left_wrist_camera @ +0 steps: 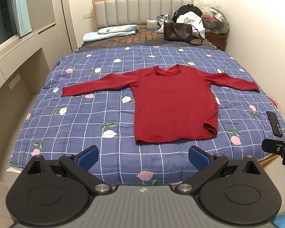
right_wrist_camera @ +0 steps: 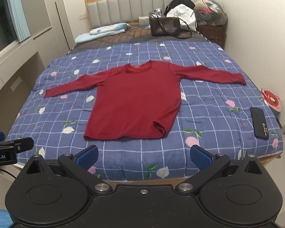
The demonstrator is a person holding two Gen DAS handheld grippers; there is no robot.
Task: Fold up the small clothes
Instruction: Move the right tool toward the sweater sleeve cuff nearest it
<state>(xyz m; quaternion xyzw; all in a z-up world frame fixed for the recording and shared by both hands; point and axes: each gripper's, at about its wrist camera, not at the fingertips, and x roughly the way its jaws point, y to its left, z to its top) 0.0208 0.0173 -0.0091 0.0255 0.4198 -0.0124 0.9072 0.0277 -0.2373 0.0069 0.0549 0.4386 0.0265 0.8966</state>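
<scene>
Fingers [left_wrist_camera: 89, 154] apart, short of sweater [left_wrist_camera: 172, 102]

Matt knit red sweater [left_wrist_camera: 172, 102] on quilted cloth bedspread [left_wrist_camera: 85, 117]

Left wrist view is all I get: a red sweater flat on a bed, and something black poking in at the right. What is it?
Observer: That is the right gripper. Its own camera shows its jaws wide apart, holding nothing.
Operator: Anything else over on that side?
Observer: A round red-and-white object, just past the phone.
Operator: Any writing on the left gripper?
Observer: Seen from the right wrist, its side reads "Robot.AI".
</scene>
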